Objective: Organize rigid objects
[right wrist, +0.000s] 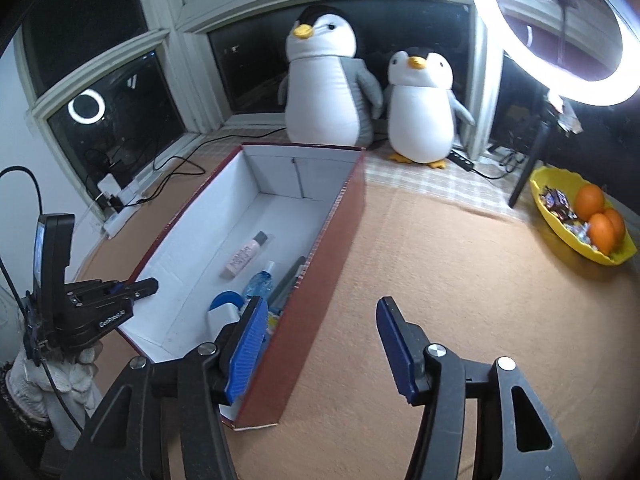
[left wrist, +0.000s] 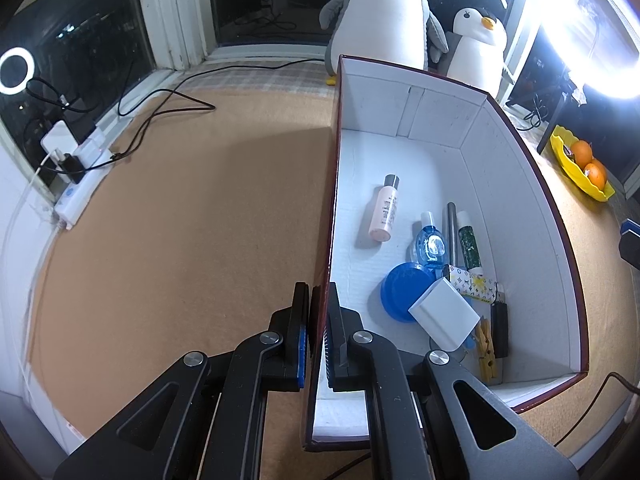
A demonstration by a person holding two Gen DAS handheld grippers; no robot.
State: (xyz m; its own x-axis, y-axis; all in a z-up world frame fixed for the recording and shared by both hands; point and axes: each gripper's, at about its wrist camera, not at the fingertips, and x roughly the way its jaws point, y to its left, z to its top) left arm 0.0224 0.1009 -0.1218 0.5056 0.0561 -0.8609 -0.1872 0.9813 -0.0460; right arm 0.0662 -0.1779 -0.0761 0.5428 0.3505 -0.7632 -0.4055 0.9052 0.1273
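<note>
Left gripper (left wrist: pixel 318 332) clamped on near left wall of box (left wrist: pixel 520 184). Right gripper (right wrist: pixel 320 344) empty, fingers apart above table (right wrist: pixel 420 280) just right of box. Pink bottle (left wrist: pixel 384 214), blue lid (left wrist: pixel 404 292), white charger (left wrist: pixel 444 314) inside box.

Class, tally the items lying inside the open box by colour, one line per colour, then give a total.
Inside the box, as far as the left wrist view shows:
Blue: 2, round lid, small bottle
Pink: 1, bottle
White: 1, charger block
Green: 1, glitter tube
Grey: 1, pen
Yellow: 2, clothespin, patterned strip
Black: 1, small stick
Total: 9
</note>
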